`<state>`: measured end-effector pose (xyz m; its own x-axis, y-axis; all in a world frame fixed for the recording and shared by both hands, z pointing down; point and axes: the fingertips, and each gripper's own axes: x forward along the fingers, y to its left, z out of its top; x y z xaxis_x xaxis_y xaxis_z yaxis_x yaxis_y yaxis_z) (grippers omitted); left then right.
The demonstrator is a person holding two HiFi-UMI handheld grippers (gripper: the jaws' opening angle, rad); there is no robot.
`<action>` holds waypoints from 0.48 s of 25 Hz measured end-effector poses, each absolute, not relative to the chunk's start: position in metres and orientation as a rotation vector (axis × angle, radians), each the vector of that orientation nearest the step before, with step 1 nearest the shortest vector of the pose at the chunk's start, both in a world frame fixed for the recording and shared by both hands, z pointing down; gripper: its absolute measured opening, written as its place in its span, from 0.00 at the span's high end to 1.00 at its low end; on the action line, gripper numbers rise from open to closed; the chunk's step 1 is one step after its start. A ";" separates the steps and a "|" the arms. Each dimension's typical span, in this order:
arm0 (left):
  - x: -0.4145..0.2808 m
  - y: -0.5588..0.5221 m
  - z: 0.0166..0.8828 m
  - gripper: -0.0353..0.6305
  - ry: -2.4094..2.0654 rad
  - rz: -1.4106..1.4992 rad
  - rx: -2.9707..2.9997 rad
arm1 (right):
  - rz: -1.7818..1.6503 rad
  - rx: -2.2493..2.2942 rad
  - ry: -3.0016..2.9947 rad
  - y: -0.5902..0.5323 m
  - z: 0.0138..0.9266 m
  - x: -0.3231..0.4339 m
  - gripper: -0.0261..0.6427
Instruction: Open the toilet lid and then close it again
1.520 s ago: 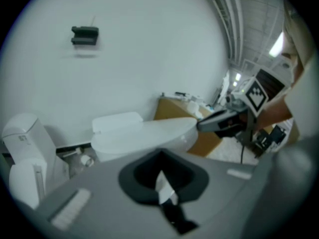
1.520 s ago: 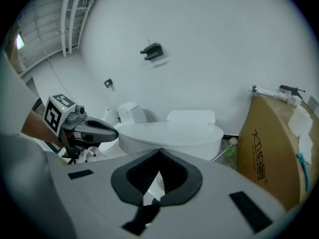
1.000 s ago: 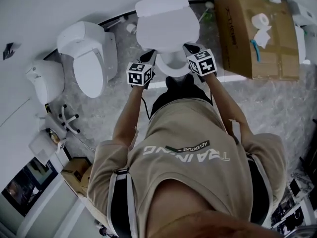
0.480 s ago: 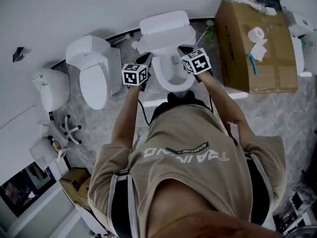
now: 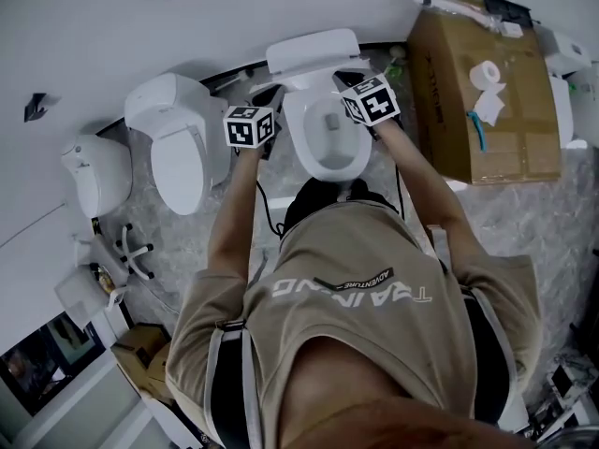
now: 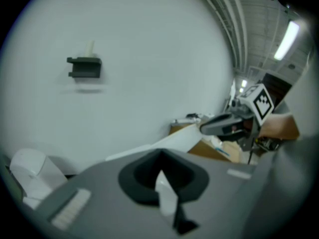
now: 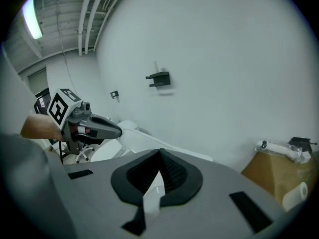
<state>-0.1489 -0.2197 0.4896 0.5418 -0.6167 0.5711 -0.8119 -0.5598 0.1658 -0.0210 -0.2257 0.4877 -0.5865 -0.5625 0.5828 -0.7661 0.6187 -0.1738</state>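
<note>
The white toilet lid [image 5: 312,52] stands raised almost upright at the back of the open bowl [image 5: 329,148]. My left gripper [image 5: 270,101] is at the lid's left edge and my right gripper [image 5: 347,76] at its right edge. In the left gripper view a thin white lid edge [image 6: 167,195] sits pinched between the jaws of the left gripper [image 6: 162,178]. The right gripper view shows the same: the right gripper [image 7: 157,180] is shut on the lid edge [image 7: 152,198]. Each gripper view shows the other gripper across the lid.
A second white toilet [image 5: 178,143] with its lid down stands just left, and another white fixture [image 5: 94,166] farther left. A cardboard box [image 5: 477,82] carrying a toilet roll [image 5: 489,68] sits on the right. A dark bracket [image 6: 84,67] is on the wall.
The lid has swung up from low over the bowl to nearly upright, exposing the bowl. Both grippers moved up and back toward the wall with it.
</note>
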 end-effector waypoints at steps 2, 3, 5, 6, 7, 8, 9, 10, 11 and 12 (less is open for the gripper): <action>-0.149 -0.229 0.485 0.94 -1.153 0.655 2.388 | 0.556 1.049 -2.346 -0.236 0.483 -0.022 0.95; -0.149 -0.234 0.484 0.94 -1.143 0.663 2.397 | 0.548 1.046 -2.333 -0.241 0.481 -0.023 0.95; -0.150 -0.243 0.481 0.94 -1.121 0.672 2.408 | 0.543 1.041 -2.307 -0.250 0.479 -0.025 0.95; -0.150 -0.248 0.480 0.94 -1.113 0.673 2.411 | 0.547 1.041 -2.300 -0.256 0.478 -0.025 0.95; -0.151 -0.255 0.478 0.94 -1.107 0.672 2.415 | 0.553 1.044 -2.295 -0.262 0.476 -0.026 0.95; -0.151 -0.262 0.476 0.94 -1.103 0.669 2.422 | 0.550 1.048 -2.289 -0.270 0.474 -0.026 0.95; -0.151 -0.270 0.473 0.94 -1.100 0.662 2.432 | 0.531 1.054 -2.279 -0.278 0.471 -0.027 0.95; -0.151 -0.278 0.469 0.94 -1.096 0.651 2.442 | 0.497 1.057 -2.265 -0.286 0.468 -0.027 0.95; -0.150 -0.285 0.466 0.94 -1.087 0.639 2.450 | 0.465 1.057 -2.248 -0.293 0.465 -0.027 0.95; -0.150 -0.292 0.464 0.94 -1.076 0.629 2.454 | 0.452 1.057 -2.234 -0.300 0.463 -0.027 0.95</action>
<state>-0.1496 -0.2917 0.4643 0.6054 -0.5843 0.5405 -0.7576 -0.6312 0.1662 -0.0267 -0.3000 0.4633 -0.4881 -0.5708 0.6602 -0.7825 0.6213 -0.0414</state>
